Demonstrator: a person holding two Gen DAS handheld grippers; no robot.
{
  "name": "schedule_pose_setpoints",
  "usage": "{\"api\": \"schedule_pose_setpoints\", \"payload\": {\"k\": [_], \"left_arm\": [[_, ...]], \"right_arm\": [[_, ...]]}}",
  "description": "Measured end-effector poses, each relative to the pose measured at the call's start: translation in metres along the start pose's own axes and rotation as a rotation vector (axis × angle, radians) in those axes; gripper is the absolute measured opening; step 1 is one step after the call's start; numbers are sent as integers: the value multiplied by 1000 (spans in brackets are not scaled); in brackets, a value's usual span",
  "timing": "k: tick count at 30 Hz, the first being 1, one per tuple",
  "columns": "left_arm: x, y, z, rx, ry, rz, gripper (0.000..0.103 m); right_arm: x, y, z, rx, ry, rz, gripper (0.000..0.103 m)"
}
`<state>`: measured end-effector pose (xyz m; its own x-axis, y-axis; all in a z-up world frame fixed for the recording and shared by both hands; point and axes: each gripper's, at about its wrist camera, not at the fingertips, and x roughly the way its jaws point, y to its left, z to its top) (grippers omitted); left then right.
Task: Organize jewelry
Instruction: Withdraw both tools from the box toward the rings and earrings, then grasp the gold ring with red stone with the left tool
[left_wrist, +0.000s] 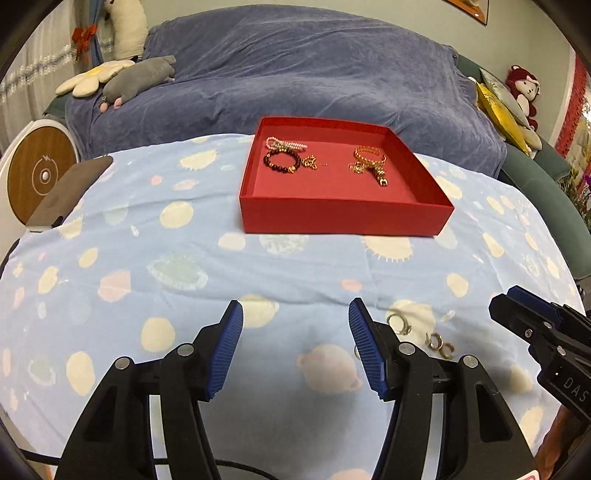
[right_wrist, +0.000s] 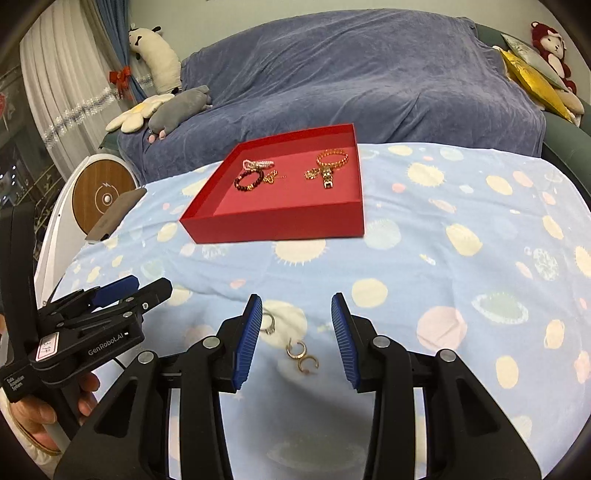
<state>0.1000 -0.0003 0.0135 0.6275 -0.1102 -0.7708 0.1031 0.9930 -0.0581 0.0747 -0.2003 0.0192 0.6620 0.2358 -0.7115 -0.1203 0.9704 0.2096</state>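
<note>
Nearest, the right gripper (right_wrist: 296, 332) hovers with its fingers spread and empty over two gold hoop earrings (right_wrist: 302, 356) and a ring (right_wrist: 268, 324) lying loose on the spotted blue cloth (right_wrist: 424, 266), while the left gripper (left_wrist: 295, 347), just beside it, is likewise released and holds nothing. Farther back on the surface, the red tray (left_wrist: 343, 218) holds a dark bead bracelet (left_wrist: 281, 162), a pearl strand (left_wrist: 286, 143) and a gold bracelet (left_wrist: 369, 157)

A red tray (left_wrist: 343, 218) is seen on a light blue cloth (left_wrist: 184, 266) printed with cream and pink planets. Gold earrings (right_wrist: 301, 354) and a dark beaded bracelet (left_wrist: 281, 162) are shown.
</note>
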Motion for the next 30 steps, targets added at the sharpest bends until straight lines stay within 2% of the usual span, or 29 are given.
{"api": "schedule_pose_setpoints", "payload": {"k": [5,12,21,30], "left_arm": [[9,-5,-20,70,22,31,70],[7,-19,-25,114,13,-2,86],[21,-15,-37,92,86,-73,86],[13,-15,-34,23,17,-106,86]], "right_arm": [[16,-2,-24,-30,64,-17,38],[29,3,-36,-58,107,-13,38],[34,3,-40,-67,127,-15,38],[36,2,-37,-60,127,-14,38]]}}
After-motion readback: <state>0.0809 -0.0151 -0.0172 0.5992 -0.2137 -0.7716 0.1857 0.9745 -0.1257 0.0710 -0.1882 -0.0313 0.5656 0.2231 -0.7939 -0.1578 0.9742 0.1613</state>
